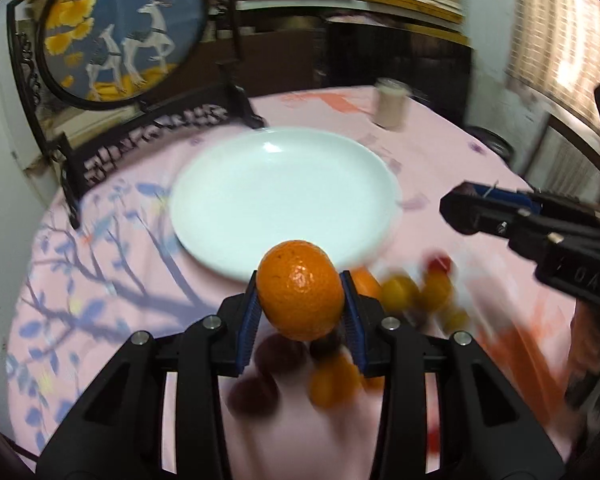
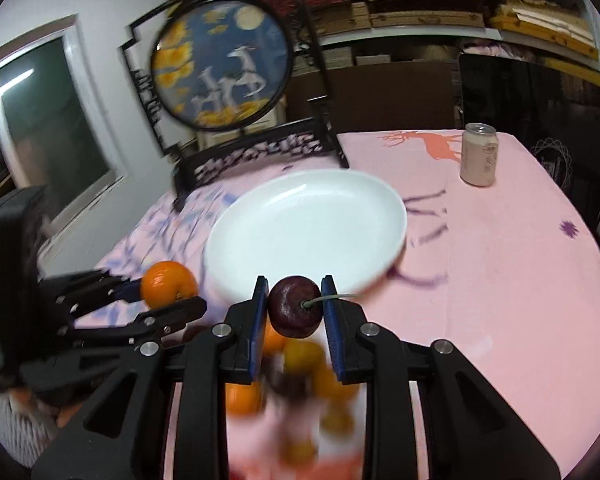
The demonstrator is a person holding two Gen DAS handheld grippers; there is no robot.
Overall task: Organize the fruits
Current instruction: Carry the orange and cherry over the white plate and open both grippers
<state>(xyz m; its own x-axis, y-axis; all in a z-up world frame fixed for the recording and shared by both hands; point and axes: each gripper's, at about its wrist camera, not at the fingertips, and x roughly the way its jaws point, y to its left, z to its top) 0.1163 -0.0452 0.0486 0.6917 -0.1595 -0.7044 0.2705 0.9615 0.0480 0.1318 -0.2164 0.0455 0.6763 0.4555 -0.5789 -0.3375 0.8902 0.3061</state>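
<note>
An orange (image 1: 300,290) is clamped in the left gripper (image 1: 300,308), a cherry (image 2: 295,306) in the right gripper (image 2: 295,312); the empty plate (image 1: 340,184) lies just ahead of both, the right seeming slightly nearer.

Stacked shelves (image 2: 428,4) — white walls (image 2: 100,4)
</note>
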